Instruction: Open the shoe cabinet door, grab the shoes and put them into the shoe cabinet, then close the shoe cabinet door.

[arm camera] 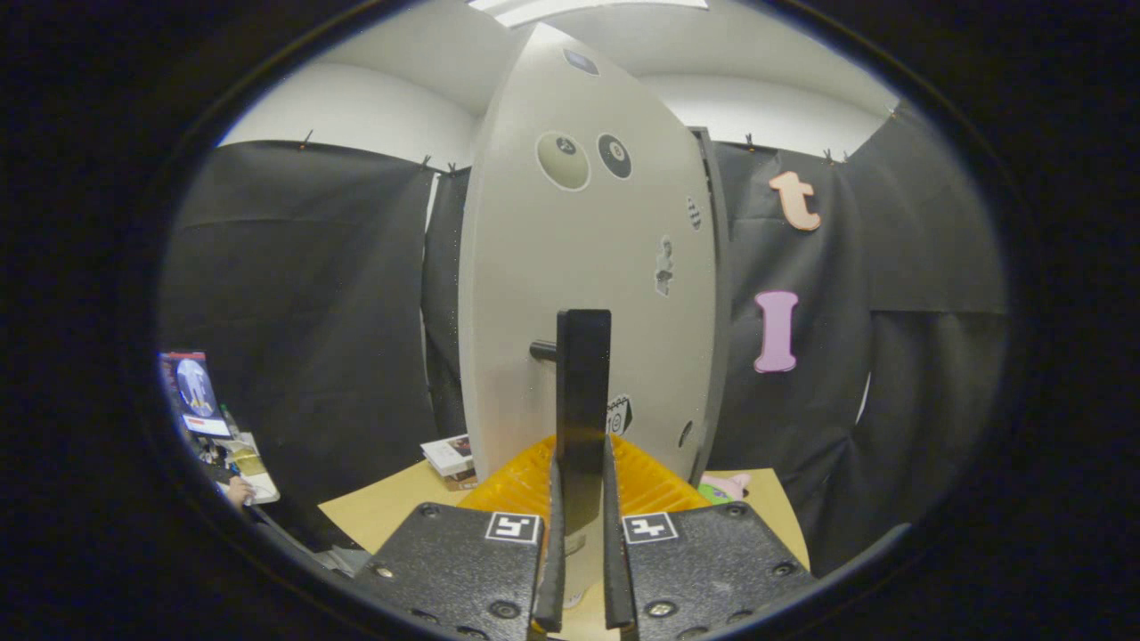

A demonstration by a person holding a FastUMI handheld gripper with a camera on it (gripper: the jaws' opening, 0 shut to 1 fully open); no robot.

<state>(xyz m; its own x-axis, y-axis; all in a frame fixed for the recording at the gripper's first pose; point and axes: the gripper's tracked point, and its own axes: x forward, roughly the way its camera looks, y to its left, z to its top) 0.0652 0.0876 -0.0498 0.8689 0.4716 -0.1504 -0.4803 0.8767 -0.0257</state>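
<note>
The shoe cabinet's light grey door (579, 267), with several stickers on it, stands upright just ahead of me. Its dark vertical bar handle (583, 374) sticks out from the door on a short stub. My gripper (583, 456) is shut on the lower end of this handle, one finger pressing on each side. A grey edge of the cabinet body (718, 294) shows along the door's right side. Whether the door is ajar cannot be told from here.
The cabinet stands on a tan board (383, 512). A small booklet (450, 456) lies by the door's left foot, and a pink and green item (726, 486) by its right. Far left are a screen (193, 392) and a person's hand (239, 490).
</note>
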